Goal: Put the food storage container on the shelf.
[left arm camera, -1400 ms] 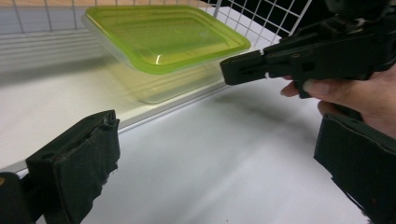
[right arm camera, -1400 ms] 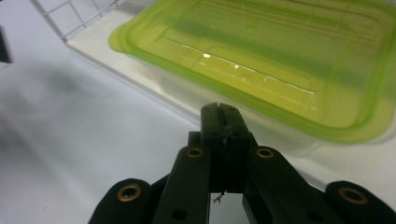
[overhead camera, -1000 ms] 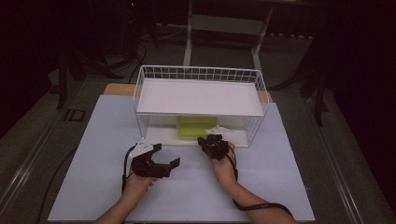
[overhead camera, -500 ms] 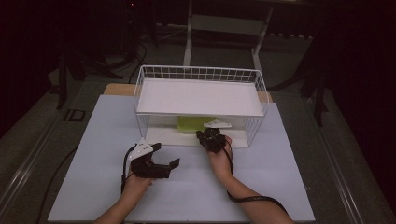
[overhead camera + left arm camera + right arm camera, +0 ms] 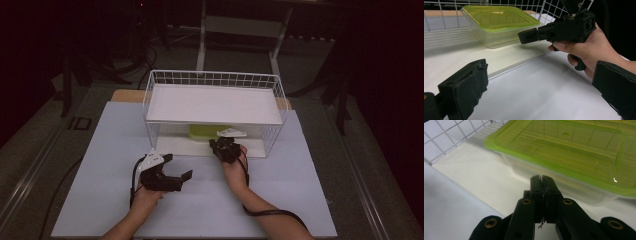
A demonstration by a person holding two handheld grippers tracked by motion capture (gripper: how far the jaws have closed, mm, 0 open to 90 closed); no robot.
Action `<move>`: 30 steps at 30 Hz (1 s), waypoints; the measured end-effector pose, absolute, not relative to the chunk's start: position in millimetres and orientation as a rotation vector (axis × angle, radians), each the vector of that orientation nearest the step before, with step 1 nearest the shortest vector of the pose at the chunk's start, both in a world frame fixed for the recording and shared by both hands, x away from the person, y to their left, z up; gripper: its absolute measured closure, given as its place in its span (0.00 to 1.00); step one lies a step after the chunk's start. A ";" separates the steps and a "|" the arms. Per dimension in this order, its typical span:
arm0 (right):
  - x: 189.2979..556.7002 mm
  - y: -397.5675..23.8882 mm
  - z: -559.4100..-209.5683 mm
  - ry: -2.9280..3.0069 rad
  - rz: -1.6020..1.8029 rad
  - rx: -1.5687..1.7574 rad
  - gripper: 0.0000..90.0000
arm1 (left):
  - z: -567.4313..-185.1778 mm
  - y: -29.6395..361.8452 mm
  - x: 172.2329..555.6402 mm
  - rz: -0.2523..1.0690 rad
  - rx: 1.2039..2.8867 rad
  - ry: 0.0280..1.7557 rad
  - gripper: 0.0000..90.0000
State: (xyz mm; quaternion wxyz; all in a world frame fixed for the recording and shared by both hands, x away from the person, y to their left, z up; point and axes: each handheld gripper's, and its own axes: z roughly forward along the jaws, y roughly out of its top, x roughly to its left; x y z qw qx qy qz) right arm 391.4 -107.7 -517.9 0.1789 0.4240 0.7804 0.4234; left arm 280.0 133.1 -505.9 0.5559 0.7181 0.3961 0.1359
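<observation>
A clear plastic container with a green lid [image 5: 574, 152] sits on the lower shelf of a white wire rack [image 5: 215, 79]; it also shows under the rack's top board as the container [image 5: 207, 131] and as the container [image 5: 499, 22]. My right gripper [image 5: 543, 180] is shut with nothing between its jaws, its tips just in front of the container's near wall. I cannot tell whether they touch it. The same right gripper [image 5: 216, 143] is at the rack's front opening, and the right gripper [image 5: 522, 38] is held by a hand. My left gripper [image 5: 179, 166] is open over the table, empty, left of the right hand.
The rack has a white top board [image 5: 215, 102] over the shelf, so the container sits in a low gap. A pale blue-white tabletop [image 5: 100, 165] spreads to both sides. Cables trail from both grippers toward the near edge. Dark floor and stand legs lie beyond the table.
My right gripper has edged forward toward the container under the rack's top board. The left gripper has stayed where it was.
</observation>
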 end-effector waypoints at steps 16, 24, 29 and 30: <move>347.2 -130.9 -498.2 2.235 1.228 1.060 0.72 | -496.6 127.7 283.8 0.245 1.688 0.838 0.01; 333.7 -144.9 -482.9 2.232 1.325 1.059 0.29 | -487.2 120.4 283.2 0.230 1.726 0.770 0.01; 328.3 -148.4 -485.3 2.306 1.366 1.071 0.17 | -485.3 121.0 280.3 0.215 1.739 0.762 0.01; 326.2 -149.6 -486.0 2.318 1.376 1.069 0.17 | -484.7 121.6 279.3 0.213 1.738 0.757 0.01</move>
